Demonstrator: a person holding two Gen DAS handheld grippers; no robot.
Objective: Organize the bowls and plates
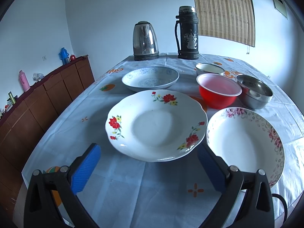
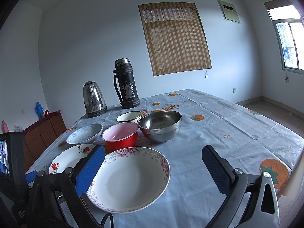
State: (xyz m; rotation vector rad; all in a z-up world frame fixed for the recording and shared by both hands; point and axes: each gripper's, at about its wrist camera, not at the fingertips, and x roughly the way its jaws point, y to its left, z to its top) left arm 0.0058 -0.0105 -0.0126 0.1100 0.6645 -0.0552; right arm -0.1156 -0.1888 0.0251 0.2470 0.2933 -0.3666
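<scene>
A white plate with red flowers (image 1: 155,125) lies just beyond my left gripper (image 1: 148,152), which is open and empty above the table. A pink-flowered deep plate (image 1: 245,140) lies to its right and sits between the fingers of my open, empty right gripper (image 2: 153,155) in the right wrist view (image 2: 131,178). Behind stand a blue-patterned plate (image 1: 150,77), a red bowl (image 1: 218,93), a steel bowl (image 1: 254,93) and a white enamel bowl (image 1: 209,68). The red-flower plate (image 2: 68,157) also shows at the left of the right wrist view.
A steel kettle (image 1: 145,41) and a black thermos (image 1: 187,34) stand at the table's far edge. The blue tablecloth (image 2: 228,125) stretches to the right. A wooden sideboard (image 1: 38,102) runs along the left wall. The left gripper's body and screen (image 2: 11,161) sit beside the right one.
</scene>
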